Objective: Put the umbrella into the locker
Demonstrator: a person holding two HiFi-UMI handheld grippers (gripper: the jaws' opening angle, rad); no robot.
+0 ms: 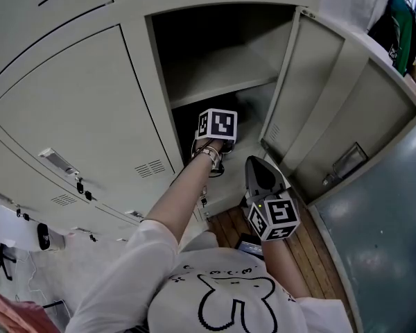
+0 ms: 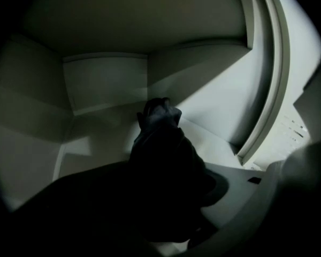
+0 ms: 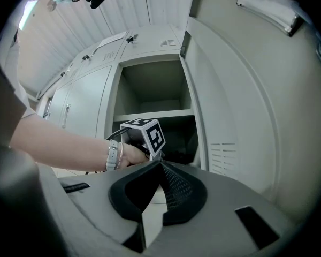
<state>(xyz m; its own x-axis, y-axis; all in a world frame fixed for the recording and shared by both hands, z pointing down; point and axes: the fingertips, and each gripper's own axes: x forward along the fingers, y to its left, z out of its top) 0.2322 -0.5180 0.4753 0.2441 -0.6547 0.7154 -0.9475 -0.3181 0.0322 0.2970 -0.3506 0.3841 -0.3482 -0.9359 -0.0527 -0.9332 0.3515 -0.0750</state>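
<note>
Pinching umbrella (image 2: 159, 138) inside locker (image 2: 208, 90): L hand-held gripper (image 2: 160, 186); R hand-held gripper (image 3: 160, 164) pressed together.

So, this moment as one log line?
left gripper: inside open beige metal locker, under shelf | folded black fabric umbrella: between its jaws, grip unclear | right gripper: shut, empty, outside

My right gripper (image 3: 161, 164), grey with black ribbed pads, fills the foreground. Its jaws are closed tip to tip with nothing between them. Beyond it stands a pale grey metal locker (image 3: 156, 84), its slotted door (image 3: 241, 106) swung open to the right. A shelf (image 3: 155, 114) splits the locker in two. The person's left hand (image 3: 129, 155), with a pale band (image 3: 113, 155) at the wrist, reaches into the lower part under a black-and-white marker cube (image 3: 147, 135). Something dark sits in the shadow there, and I can't tell what it is.
</note>
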